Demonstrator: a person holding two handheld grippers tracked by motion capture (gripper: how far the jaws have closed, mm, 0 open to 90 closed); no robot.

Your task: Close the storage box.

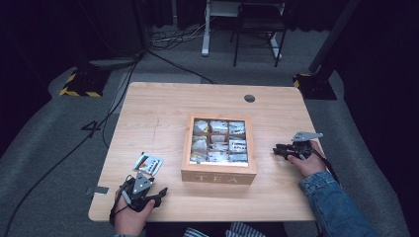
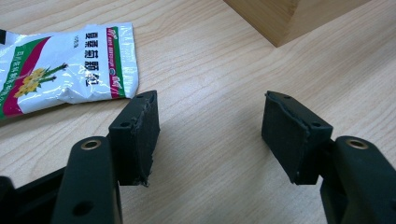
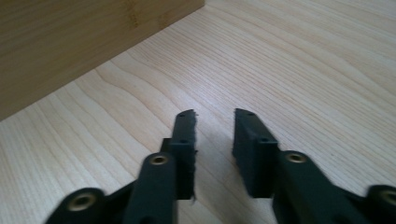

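From above we see the tea box (image 1: 219,148) full of bags. Our left gripper (image 2: 210,133) has wide, empty jaws; the tea packet (image 2: 60,67) lies just past its left jaw. Our right gripper (image 3: 215,140) has narrow, empty jaws beside the box.

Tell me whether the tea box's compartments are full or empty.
Full: the tea box shows packets in every compartment seen from the high view.

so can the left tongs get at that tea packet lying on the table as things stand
Probably yes. The left tongs stand open with nothing between them, and the tea packet lies flat on bare table just ahead of them, apart from the tea box. Nothing blocks the way.
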